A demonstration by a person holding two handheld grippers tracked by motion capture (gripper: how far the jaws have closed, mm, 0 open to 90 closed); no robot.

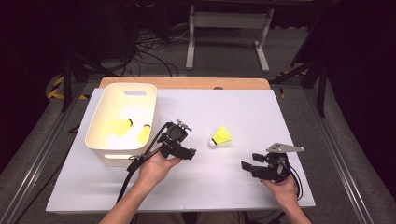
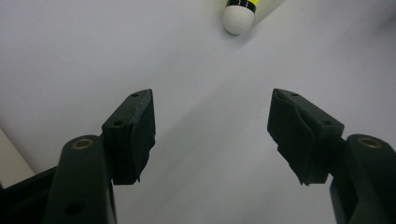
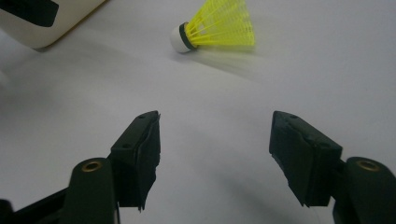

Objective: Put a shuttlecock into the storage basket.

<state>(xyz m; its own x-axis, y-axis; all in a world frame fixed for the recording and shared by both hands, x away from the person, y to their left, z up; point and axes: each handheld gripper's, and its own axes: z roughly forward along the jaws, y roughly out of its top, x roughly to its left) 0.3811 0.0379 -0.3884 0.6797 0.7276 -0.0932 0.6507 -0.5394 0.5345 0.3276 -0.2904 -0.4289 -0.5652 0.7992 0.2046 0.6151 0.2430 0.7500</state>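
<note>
Though near, shuttlecock (image 1: 221,136) between left tool (image 1: 190,152) and right tool (image 1: 244,165).

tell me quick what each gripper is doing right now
left gripper: open, holding nothing.
right gripper: open, holding nothing; shuttlecock lies ahead, untouched.

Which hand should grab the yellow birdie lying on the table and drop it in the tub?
Probably the left. The left gripper is open, close to the shuttlecock with its cork end ahead of the jaws, and sits right beside the white tub. The right gripper is open too, but farther from the tub.
</note>
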